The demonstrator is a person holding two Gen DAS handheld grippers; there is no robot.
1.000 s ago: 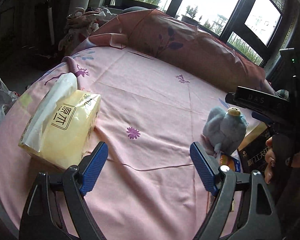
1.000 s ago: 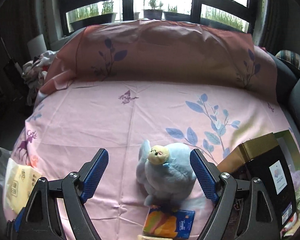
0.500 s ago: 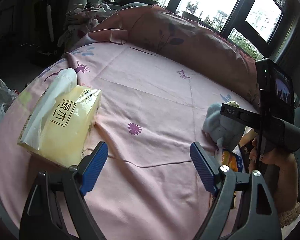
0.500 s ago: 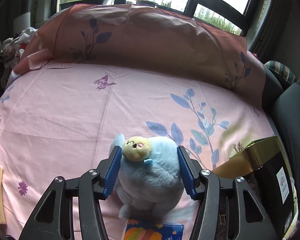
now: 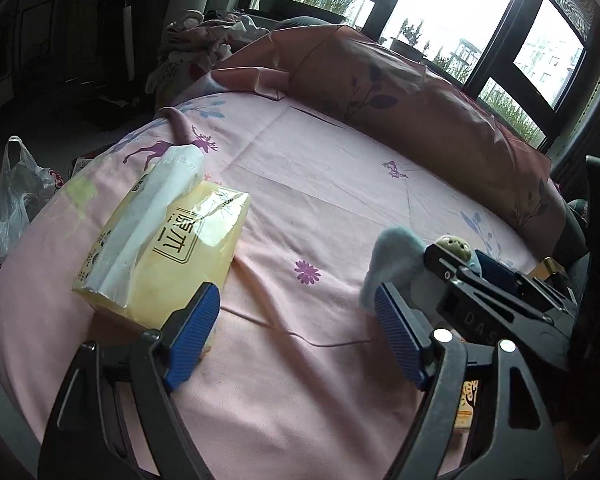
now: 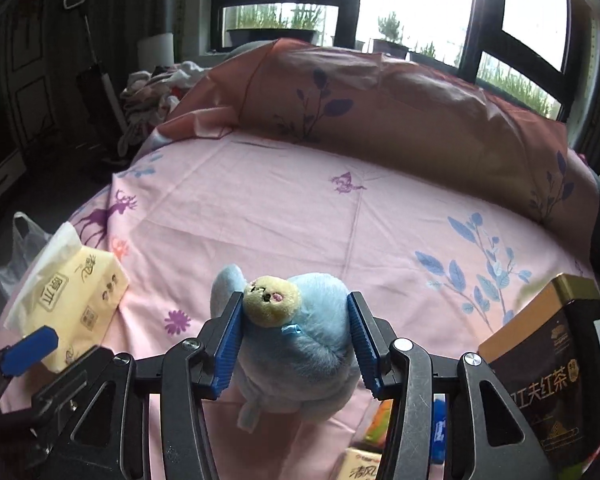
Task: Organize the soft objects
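The blue plush toy (image 6: 300, 344) sits upright between my right gripper's (image 6: 296, 344) blue pads (image 6: 229, 344), its long axis roughly vertical, its yellow face (image 6: 272, 300) tipped toward the left pad and looking up at my camera. My jaws have just been closing and now press both its flanks, above the pink bedsheet (image 6: 300, 208). To the left lies the yellow tissue pack (image 6: 74, 300), lengthwise away from me; my left gripper (image 5: 296, 332) hangs just beside it, jaws wide apart and holding nothing. A dark tea box (image 6: 548, 380) stands to the right.
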